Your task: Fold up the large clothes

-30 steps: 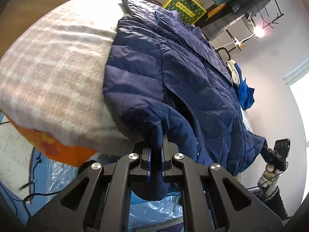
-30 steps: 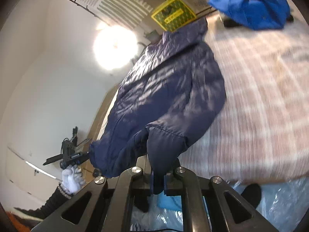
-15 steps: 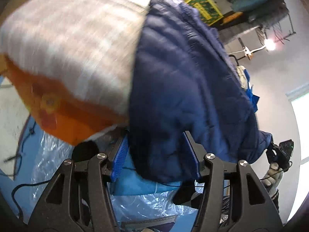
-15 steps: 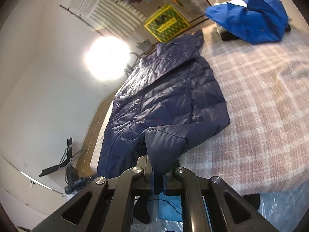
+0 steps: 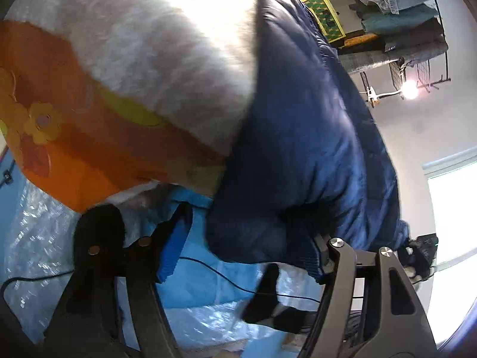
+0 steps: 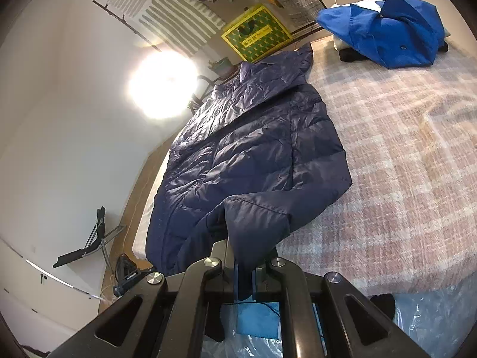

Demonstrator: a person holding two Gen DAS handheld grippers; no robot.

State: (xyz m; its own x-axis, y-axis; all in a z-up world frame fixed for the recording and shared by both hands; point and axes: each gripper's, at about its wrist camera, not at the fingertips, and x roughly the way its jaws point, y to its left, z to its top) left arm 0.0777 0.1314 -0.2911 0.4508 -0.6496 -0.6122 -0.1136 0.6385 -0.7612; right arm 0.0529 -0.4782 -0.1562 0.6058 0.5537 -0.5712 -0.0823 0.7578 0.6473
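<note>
A navy quilted puffer jacket (image 6: 253, 149) lies spread on the checked bed blanket (image 6: 402, 164), its bottom hem hanging over the bed's near edge. My right gripper (image 6: 244, 271) is shut on a corner of the jacket's hem, which drapes down between its fingers. In the left wrist view the jacket (image 5: 313, 134) hangs over the bed edge. My left gripper (image 5: 250, 253) is open with the jaws wide apart, just below the hanging hem, and holds nothing.
A bright blue garment (image 6: 387, 29) lies folded on a pile at the bed's far corner. An orange flowered sheet (image 5: 74, 137) covers the bed's side. Blue mat and clear plastic (image 5: 208, 298) cover the floor. A clothes rack (image 5: 402, 15) stands behind the bed.
My left gripper let go of the jacket's hem, opened wide and dropped lower beside the bed. My right gripper kept its hold and the view steadied.
</note>
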